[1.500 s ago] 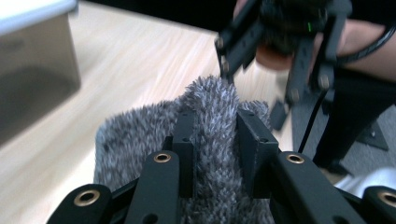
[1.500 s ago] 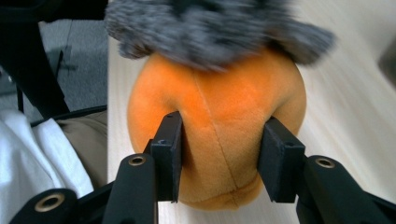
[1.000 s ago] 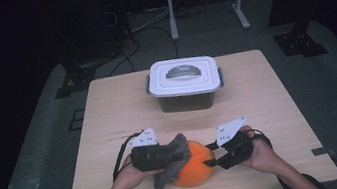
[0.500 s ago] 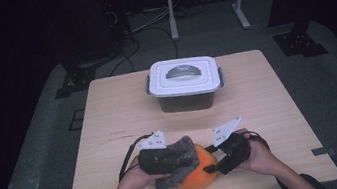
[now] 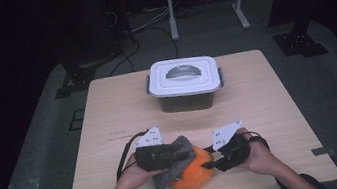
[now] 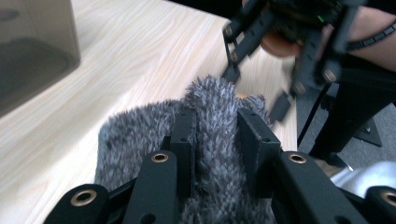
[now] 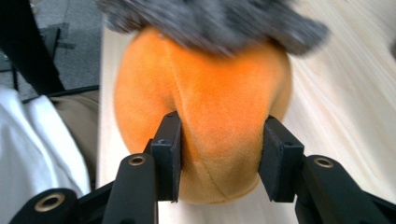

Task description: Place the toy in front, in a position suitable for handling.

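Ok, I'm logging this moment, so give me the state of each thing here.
Left gripper: shut on the grey furry cloth.
Right gripper: jaws just closing, pads pressing the orange plush ball.
Orange plush ball: on the table, cloth draped over it.
Storage box: lid on.

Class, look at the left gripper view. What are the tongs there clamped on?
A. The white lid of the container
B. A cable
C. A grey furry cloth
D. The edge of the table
C: both black pads of the left tongs press a fold of the grey furry cloth between them.
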Available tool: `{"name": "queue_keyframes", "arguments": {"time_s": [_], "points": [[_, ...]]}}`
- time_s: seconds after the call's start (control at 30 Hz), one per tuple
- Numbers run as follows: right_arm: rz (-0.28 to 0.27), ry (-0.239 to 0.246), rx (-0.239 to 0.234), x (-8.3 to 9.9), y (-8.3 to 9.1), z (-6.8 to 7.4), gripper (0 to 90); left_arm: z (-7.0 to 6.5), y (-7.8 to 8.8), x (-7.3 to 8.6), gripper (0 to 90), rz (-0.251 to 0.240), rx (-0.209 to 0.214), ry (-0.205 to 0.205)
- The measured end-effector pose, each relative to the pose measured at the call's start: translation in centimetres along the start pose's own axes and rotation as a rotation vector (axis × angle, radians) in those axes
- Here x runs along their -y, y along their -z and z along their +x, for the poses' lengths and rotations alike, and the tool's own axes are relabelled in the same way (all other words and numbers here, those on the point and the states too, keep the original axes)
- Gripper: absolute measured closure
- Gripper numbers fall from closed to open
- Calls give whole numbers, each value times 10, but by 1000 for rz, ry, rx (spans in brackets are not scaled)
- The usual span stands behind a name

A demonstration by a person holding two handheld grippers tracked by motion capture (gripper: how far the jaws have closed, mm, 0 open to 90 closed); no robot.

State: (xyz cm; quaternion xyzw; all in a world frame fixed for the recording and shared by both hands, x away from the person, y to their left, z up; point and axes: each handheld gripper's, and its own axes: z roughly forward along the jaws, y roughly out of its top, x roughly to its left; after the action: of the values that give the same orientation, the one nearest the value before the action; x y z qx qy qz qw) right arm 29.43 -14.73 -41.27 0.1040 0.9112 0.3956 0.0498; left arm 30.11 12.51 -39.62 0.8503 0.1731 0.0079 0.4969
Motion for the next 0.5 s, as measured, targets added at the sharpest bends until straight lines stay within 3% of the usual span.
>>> {"name": "queue_keyframes", "arguments": {"time_s": [0.17,0.27,0.4,0.43,0.5], "points": [[-12,-55,5,8,3,-15,507,9,4,10,690,3,23,53],[-4,-89,-42,9,3,-17,395,6,-1,9,689,15,35,52],[-38,-135,-102,9,15,-18,341,2,-4,7,679,20,48,44],[-60,-144,-112,8,17,-17,322,2,-5,6,680,22,50,40],[-53,-139,-107,6,14,-15,273,-1,-8,5,681,18,70,34]]}}
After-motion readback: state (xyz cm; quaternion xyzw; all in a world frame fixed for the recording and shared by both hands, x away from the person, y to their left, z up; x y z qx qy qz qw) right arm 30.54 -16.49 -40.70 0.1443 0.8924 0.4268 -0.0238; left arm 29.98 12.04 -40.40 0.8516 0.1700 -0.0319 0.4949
